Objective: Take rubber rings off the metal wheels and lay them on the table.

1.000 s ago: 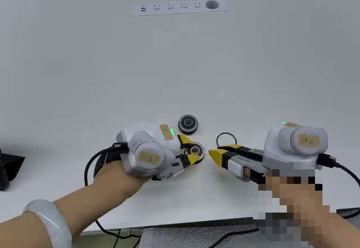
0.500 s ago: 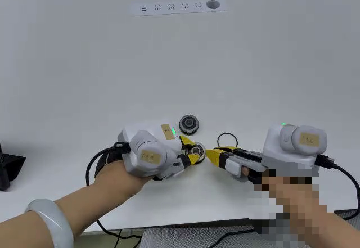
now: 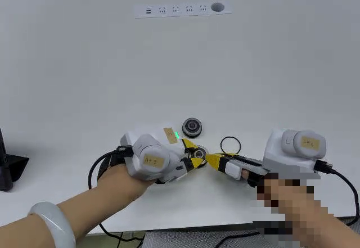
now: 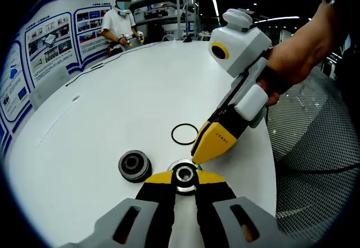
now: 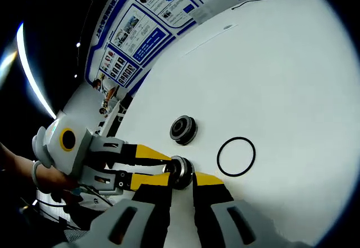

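Left gripper has its jaws clamped down on a wheel, pinching it across the rim and holding it just above the counter. The right gripper comes in from the other side with its jaws narrow and the tips right against that wheel's edge. Can't tell if they've actually got any rubber pinched yet, it's too small to make out.

My take on the ring: thin, soft, stretchy and grippy, so it won't slide off by itself. You'd nip a bit of it at the rim and roll it over the edge. The wheel is hard, smooth metal, so it could twist in the left jaws if the pull goes sideways.

Just past the jaws, one loose ring already lies flat on the counter. A second wheel sits nearby, slightly farther back.
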{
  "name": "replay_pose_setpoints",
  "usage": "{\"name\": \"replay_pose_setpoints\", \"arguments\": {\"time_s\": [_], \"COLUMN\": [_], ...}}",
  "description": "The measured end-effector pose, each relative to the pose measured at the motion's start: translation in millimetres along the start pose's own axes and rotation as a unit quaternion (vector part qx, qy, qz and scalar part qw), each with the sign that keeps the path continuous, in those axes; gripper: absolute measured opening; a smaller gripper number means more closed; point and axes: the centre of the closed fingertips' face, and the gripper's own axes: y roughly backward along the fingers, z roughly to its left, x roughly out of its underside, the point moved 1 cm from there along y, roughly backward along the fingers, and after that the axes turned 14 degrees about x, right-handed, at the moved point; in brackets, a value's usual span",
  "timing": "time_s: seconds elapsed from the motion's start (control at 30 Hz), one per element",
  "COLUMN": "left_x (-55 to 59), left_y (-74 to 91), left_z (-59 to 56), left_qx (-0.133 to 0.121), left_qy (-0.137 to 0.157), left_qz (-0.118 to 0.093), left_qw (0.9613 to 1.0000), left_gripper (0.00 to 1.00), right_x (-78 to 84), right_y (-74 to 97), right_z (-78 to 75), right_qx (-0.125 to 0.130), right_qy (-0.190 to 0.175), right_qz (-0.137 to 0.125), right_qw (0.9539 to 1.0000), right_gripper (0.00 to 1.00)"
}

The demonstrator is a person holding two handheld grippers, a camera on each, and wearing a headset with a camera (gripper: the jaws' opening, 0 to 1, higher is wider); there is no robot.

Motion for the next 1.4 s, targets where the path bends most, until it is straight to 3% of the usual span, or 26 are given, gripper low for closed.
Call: {"name": "replay_pose_setpoints", "arguments": {"time_s": [0.33,0.57,0.8,1.03,1.4], "left_x": [0.0,-0.1,-0.4,0.2,0.1], "left_y": [-0.2,-0.1,0.0,-0.1,-0.1], "left_z": [-0.7,-0.4,0.0,0.2,-0.2], "left_qx": [-0.001,-0.001,-0.002,-0.002,-0.002], "left_qy": [0.002,0.002,0.003,0.004,0.004], "left_qz": [-0.002,-0.003,-0.005,-0.006,-0.006], "left_qw": [1.0,1.0,1.0,1.0,1.0], "left_gripper": [0.13,0.13,0.13,0.13,0.13], "right_x": [3.5,5.7,5.7,5.2,4.3], "right_y": [-3.6,-6.2,-8.7,-4.8,-1.9], "right_z": [1.5,1.4,2.2,7.4,3.5], "right_qx": [-0.015,-0.014,-0.027,-0.039,-0.031], "right_qy": [-0.06,-0.064,-0.101,-0.103,-0.084], "right_qz": [0.021,0.028,0.035,0.038,0.03], "right_qw": [0.9979,0.9975,0.994,0.9931,0.9956], "right_gripper": [0.17,0.18,0.19,0.17,0.12]}}
